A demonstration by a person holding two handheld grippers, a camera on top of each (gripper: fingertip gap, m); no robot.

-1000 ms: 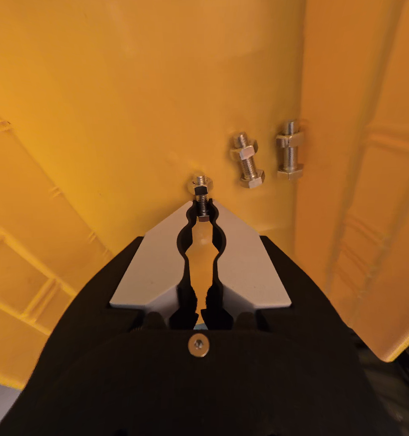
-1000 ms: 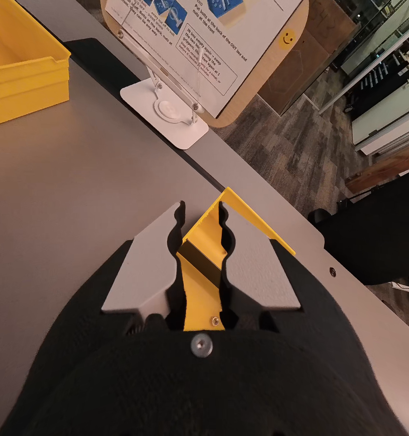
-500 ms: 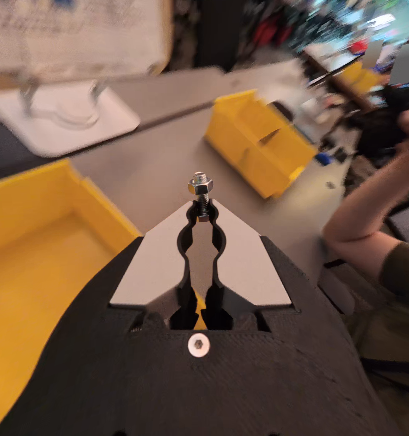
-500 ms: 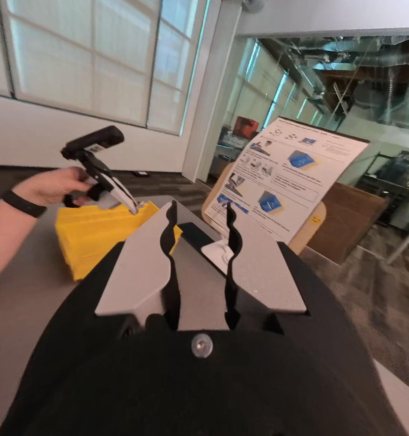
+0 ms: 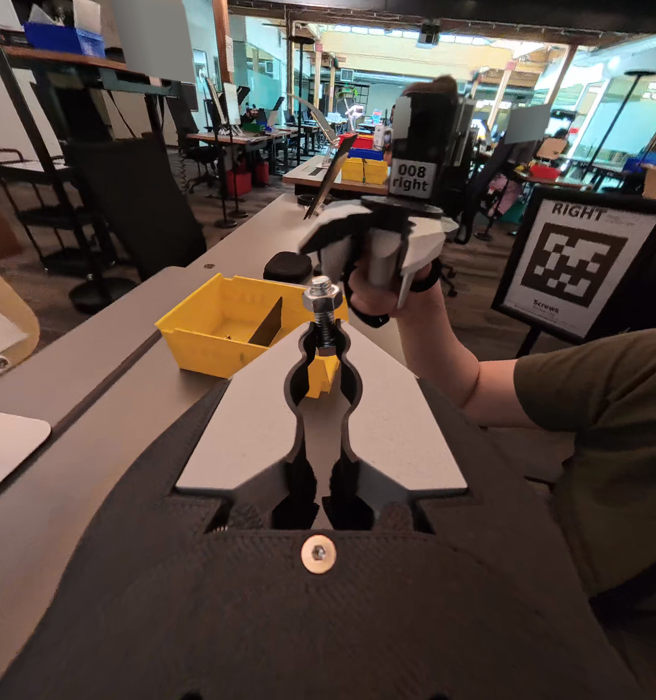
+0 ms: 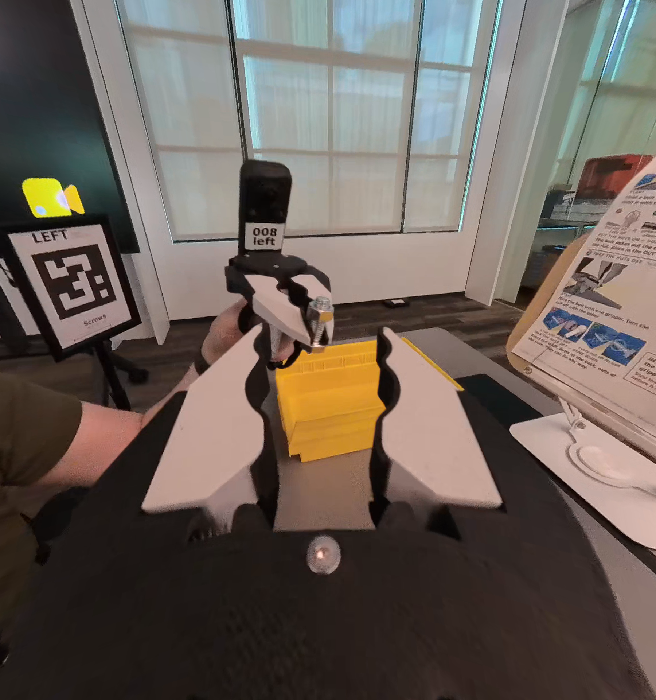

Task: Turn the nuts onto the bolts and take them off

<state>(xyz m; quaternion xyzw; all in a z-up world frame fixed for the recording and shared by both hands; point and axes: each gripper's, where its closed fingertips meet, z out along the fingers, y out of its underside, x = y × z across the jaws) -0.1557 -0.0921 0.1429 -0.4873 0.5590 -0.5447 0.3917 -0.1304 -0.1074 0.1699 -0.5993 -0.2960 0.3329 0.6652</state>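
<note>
My left gripper (image 5: 324,341) is shut on the head end of a steel bolt (image 5: 323,329) that stands upright, with a hex nut (image 5: 322,299) threaded near its top. The same bolt (image 6: 319,327) and nut (image 6: 320,311) show in the right wrist view, held by the left gripper (image 6: 315,341) up above a yellow bin. My right gripper (image 6: 320,348) is open and empty, facing the bolt from a short way off. It also shows in the left wrist view (image 5: 372,257), raised just behind and right of the bolt.
A yellow bin with a dark divider (image 5: 220,329) sits on the grey table (image 5: 72,371). A stack of yellow bins (image 6: 330,413) stands past the right gripper. A white stand with an instruction sheet (image 6: 599,458) is at the right. Signs on easels stand beyond the table. The tips of one gripper are about 5 cm away from the tips of the other.
My left gripper lifted the bolt with its nut out of the yellow bin and turned it upright in the air. My right gripper swung up from the table, opened wider and now faces the bolt.
</note>
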